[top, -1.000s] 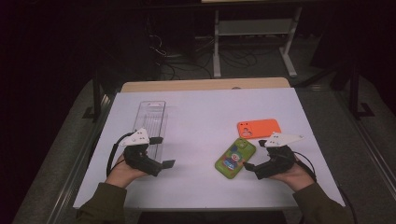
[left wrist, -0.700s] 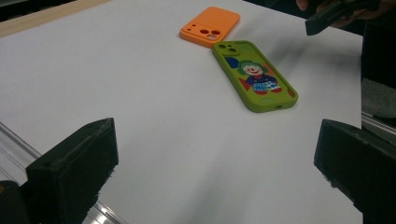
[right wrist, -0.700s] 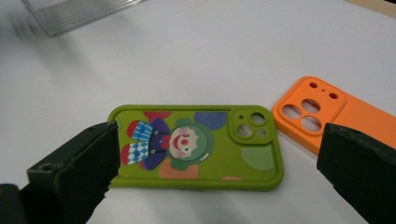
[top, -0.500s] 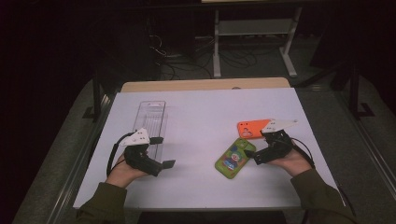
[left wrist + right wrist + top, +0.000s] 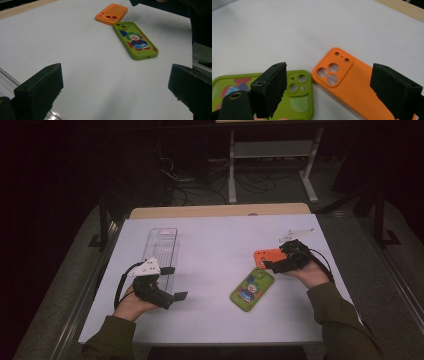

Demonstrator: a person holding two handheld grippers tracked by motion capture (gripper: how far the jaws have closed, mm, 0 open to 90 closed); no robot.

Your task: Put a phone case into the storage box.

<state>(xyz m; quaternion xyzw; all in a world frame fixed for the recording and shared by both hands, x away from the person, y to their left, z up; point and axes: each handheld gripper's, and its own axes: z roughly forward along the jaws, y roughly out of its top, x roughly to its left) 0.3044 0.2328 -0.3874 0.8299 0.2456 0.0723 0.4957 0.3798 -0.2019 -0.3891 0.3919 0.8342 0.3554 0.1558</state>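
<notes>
Clear plastic tray [image 5: 161,251] on the white table [image 5: 215,240], far left, and I can't make out anything in it. Right gripper [image 5: 270,265] hangs over the orange phone case [image 5: 267,256], its jaws just closing in, spread either side, nothing pinched. The right gripper view shows the case's camera holes; its far end is cut off. Green clown phone case [image 5: 252,290] lies just beside. Left gripper [image 5: 175,283] gapes wide, holding nothing.
</notes>
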